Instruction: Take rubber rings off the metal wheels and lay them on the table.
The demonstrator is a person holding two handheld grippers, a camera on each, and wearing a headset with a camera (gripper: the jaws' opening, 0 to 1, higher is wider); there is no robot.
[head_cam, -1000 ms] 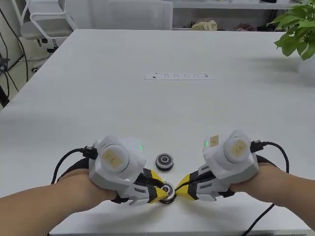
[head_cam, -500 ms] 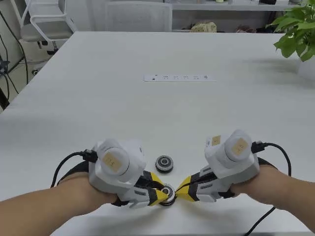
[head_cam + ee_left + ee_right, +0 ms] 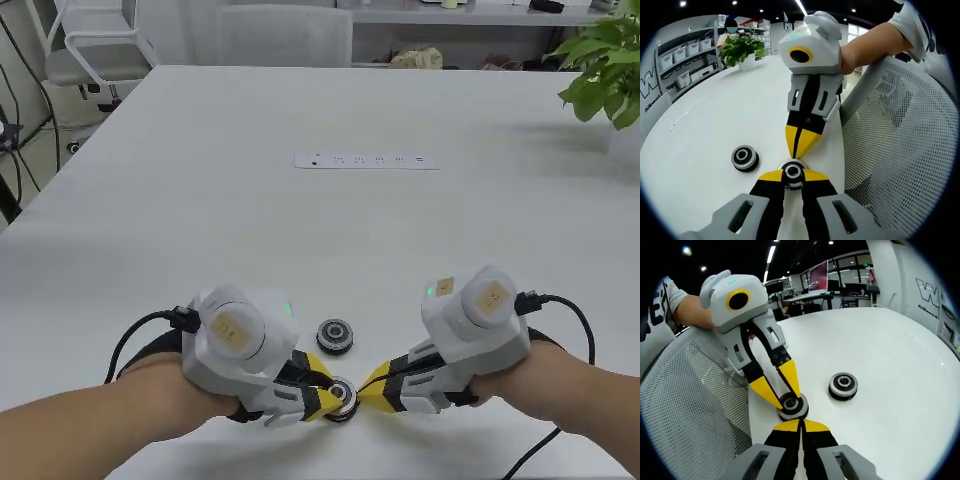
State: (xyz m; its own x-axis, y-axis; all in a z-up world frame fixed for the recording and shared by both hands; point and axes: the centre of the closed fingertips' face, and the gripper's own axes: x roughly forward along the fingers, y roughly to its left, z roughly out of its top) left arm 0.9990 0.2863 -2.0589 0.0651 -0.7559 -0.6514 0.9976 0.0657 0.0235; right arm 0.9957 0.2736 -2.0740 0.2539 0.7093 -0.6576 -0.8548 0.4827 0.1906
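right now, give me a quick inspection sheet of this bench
surface: white table, mostly bare
job's things: one wheel clamped near the table's front edge; second wheel loose beside it, black ring on
clutter: power strip mid-table
grippers: left gripper shut around the clamped wheel; right gripper shut, tips at its rim
cables: black lead from each gripper
surroundings: plant, chair, shelves

White-grey rounded left gripper [image 3: 322, 398] and right gripper [image 3: 367, 389]; black fingers [image 3: 312, 368] tipped yellow, tan round stickers [image 3: 228, 328], black cables [image 3: 145, 323], white lettered sleeve [image 3: 657, 300].
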